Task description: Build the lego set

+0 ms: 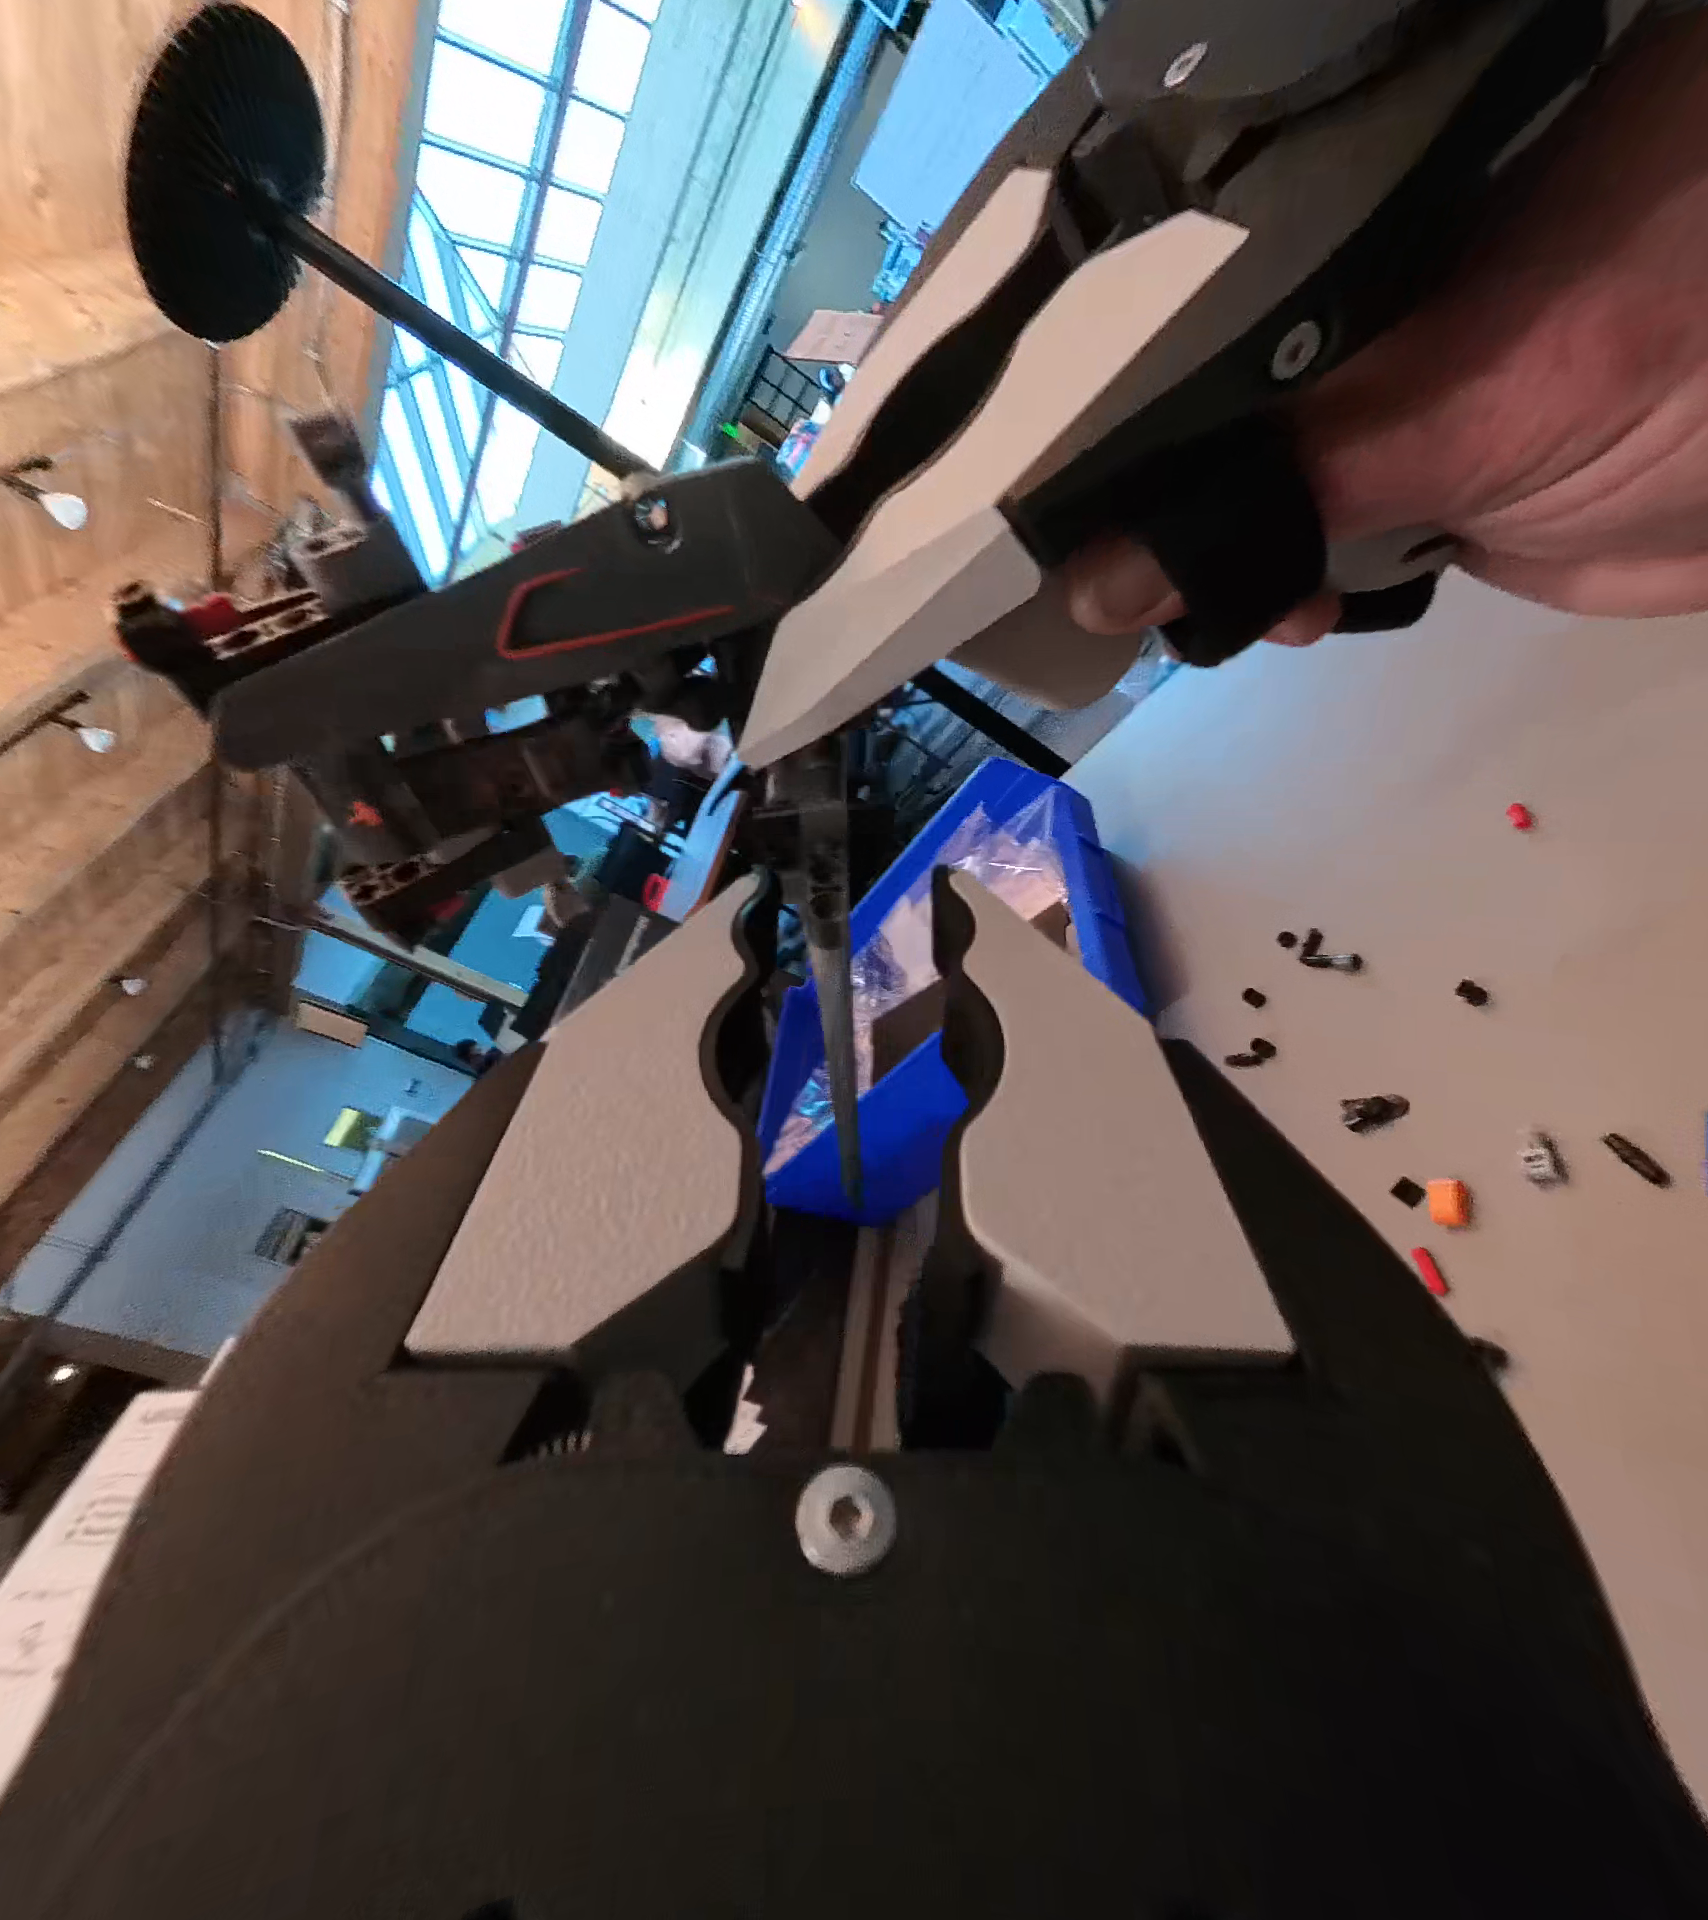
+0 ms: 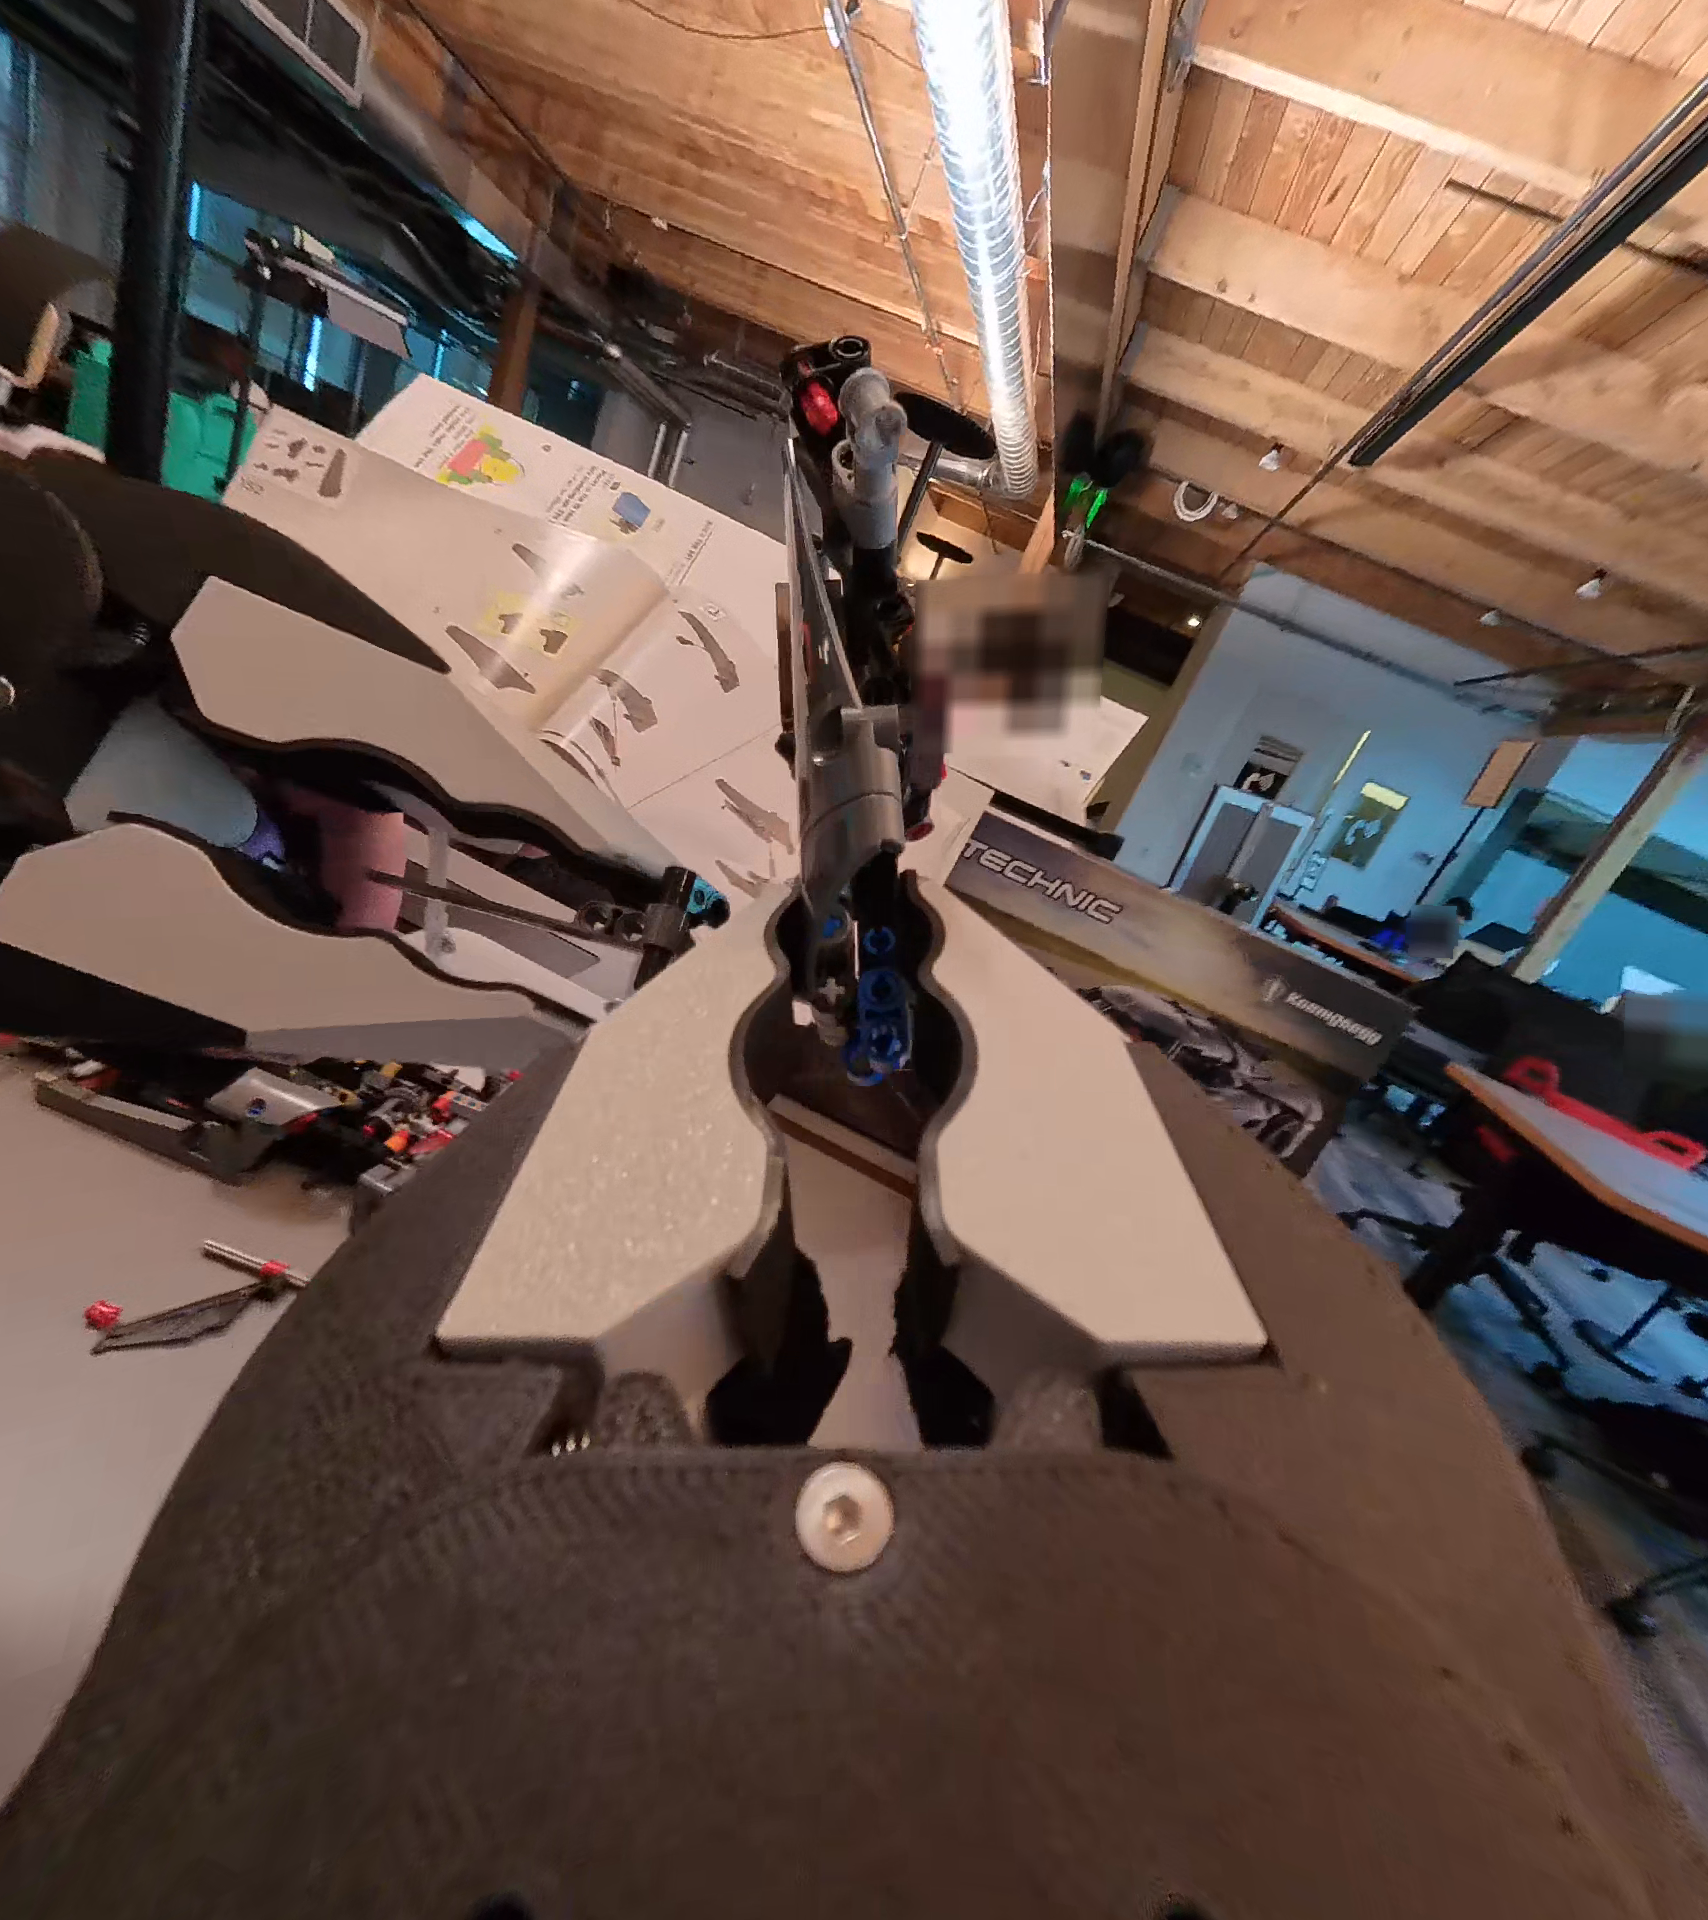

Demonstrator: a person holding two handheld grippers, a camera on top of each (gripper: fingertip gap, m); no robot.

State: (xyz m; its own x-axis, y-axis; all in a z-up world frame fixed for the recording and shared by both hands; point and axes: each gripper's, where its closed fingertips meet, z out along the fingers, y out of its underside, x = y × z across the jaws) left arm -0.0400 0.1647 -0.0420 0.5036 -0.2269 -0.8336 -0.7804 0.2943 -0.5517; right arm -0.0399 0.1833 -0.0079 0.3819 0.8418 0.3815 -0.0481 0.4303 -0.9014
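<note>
- Fingers [image 2: 642, 1143] of the right gripper [image 2: 855, 925], grey wedge-shaped plates on a black textured body, stand close together and pinch the lower end of a dark grey and black lego assembly [image 2: 845, 769]; blue connector pieces [image 2: 876, 1029] sit in the rounded notch between the plates
- From the left wrist view, the same right gripper [image 1: 756, 748] enters from the upper right with a bare hand [image 1: 1556, 416] around its handle; its tips clamp the long dark grey lego panel with a red outline [image 1: 538, 634], which hangs in the air above the table
- Left gripper [image 1: 855, 883] has its grey fingers spread apart; a thin dark grey lego blade [image 1: 842, 1049] runs down through the gap, touching neither plate as far as can be seen
- Blue plastic bin [image 1: 933, 1101] with clear bags inside lies just beyond the left fingertips, on the pale table [image 1: 1452, 935]
- Loose small lego pieces [image 1: 1546, 1158], black, orange, blue, red and tan, are scattered on that table to the right
- An open instruction booklet [image 2: 559, 582] and a printed set box [image 2: 1172, 966] stand behind the assembly; another partly built grey lego section [image 2: 237, 1122] rests on the table at the left, under the left gripper [image 2: 580, 914]
</note>
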